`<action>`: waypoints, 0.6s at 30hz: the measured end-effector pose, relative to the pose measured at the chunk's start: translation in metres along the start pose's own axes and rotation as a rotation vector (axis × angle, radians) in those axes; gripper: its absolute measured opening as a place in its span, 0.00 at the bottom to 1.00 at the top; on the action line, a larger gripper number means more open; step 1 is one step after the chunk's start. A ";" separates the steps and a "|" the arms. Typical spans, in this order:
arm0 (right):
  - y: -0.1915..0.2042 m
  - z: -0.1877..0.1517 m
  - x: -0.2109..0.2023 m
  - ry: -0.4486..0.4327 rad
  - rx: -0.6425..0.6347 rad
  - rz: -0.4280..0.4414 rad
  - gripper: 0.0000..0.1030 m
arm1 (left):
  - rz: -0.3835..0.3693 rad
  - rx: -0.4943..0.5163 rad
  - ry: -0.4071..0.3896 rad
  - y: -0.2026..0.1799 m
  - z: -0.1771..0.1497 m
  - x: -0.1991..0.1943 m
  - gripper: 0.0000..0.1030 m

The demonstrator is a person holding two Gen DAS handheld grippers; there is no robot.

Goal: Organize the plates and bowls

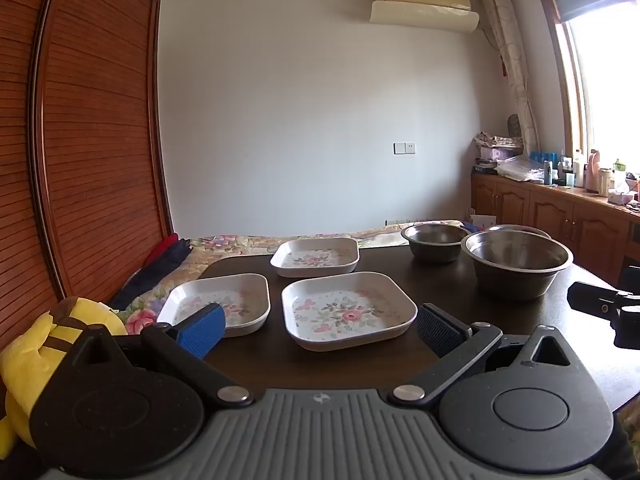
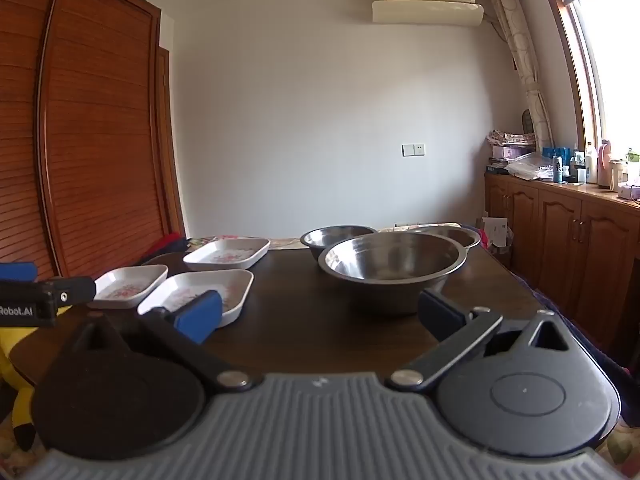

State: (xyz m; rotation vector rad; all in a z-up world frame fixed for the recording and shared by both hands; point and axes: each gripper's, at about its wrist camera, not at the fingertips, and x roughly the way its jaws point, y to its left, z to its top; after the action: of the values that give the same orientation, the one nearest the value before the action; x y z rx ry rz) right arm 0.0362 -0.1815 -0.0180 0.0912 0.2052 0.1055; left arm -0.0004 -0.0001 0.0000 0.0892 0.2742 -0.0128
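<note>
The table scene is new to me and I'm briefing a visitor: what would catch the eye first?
Three square flowered plates lie separately on the left part of the dark table, none stacked. To their right stand three steel bowls, the largest nearest. Both grippers, left and right, hover open at the near edge, holding nothing.

Yellow plush toy (image 1: pixel 28 344) beside dark table (image 1: pixel 440 280); air conditioner (image 1: pixel 424 4) (wall-mounted); wooden wardrobe (image 1: pixel 96 140).
</note>
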 end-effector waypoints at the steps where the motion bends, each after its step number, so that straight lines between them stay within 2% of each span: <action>1: 0.000 0.000 0.000 0.001 -0.001 0.000 1.00 | 0.000 0.000 0.000 0.000 0.000 0.000 1.00; 18: 0.000 0.000 -0.001 -0.003 -0.002 -0.002 1.00 | 0.000 0.000 0.004 0.000 0.000 0.000 1.00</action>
State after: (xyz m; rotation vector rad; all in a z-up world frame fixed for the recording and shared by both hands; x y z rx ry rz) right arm 0.0350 -0.1818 -0.0181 0.0893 0.2025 0.1040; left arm -0.0001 0.0000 0.0000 0.0892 0.2786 -0.0129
